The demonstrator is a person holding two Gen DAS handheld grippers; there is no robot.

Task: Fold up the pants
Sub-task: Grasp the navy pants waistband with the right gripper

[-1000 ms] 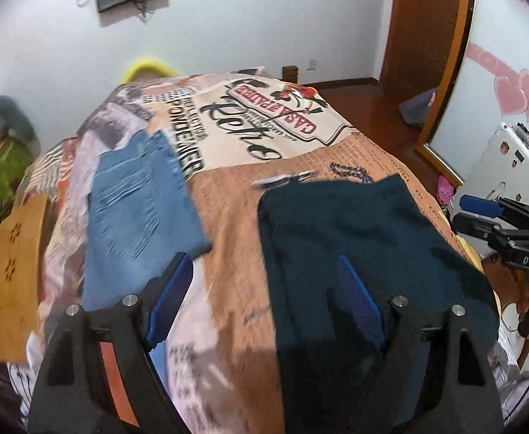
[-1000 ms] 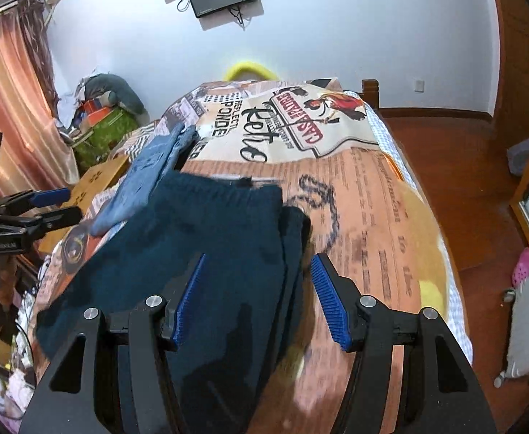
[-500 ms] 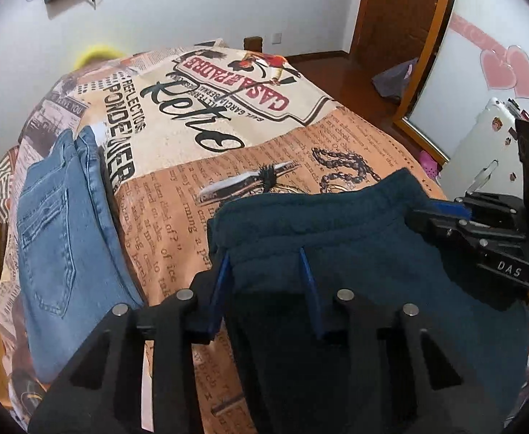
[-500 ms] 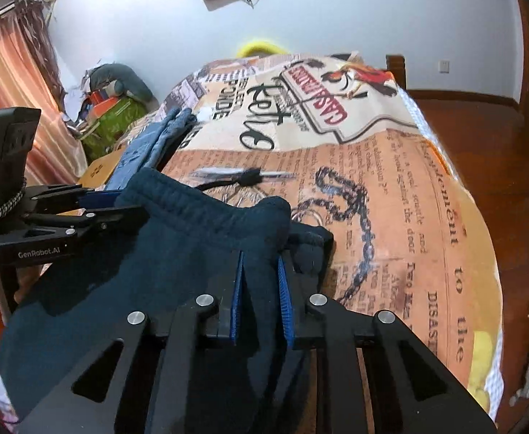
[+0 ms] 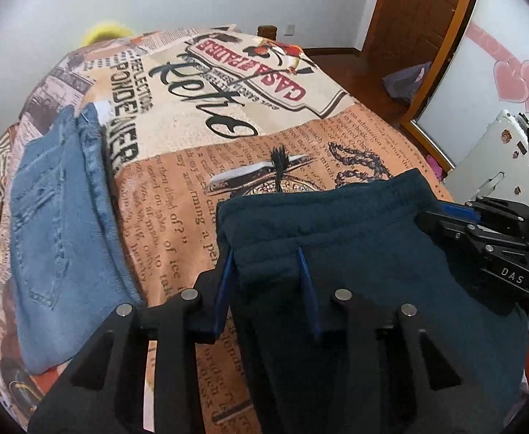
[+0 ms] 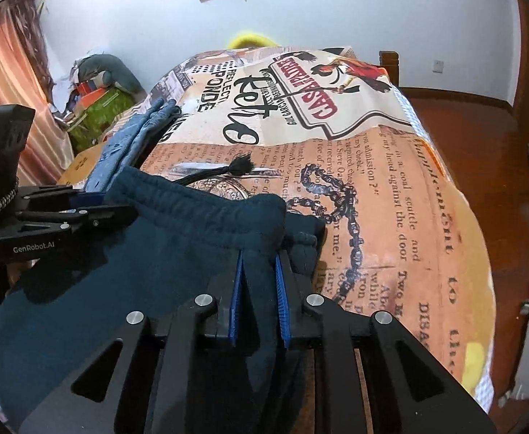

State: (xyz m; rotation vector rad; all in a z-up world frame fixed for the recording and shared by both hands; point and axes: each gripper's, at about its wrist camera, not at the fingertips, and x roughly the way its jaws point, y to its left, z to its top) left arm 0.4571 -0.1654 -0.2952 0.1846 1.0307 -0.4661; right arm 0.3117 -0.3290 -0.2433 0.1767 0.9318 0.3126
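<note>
Pants (image 5: 372, 253), the dark teal ones, sit on the printed bedspread (image 5: 177, 195) near its foot end, and you've got your left gripper (image 5: 266, 256) and right gripper (image 6: 259, 256) each pinched nearly closed on a waistband corner, with folded jeans (image 5: 58, 209) off to the left.

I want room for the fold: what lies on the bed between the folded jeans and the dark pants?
In the left wrist view, only printed bedspread lies between the jeans and the dark pants; nothing else rests there.
</note>
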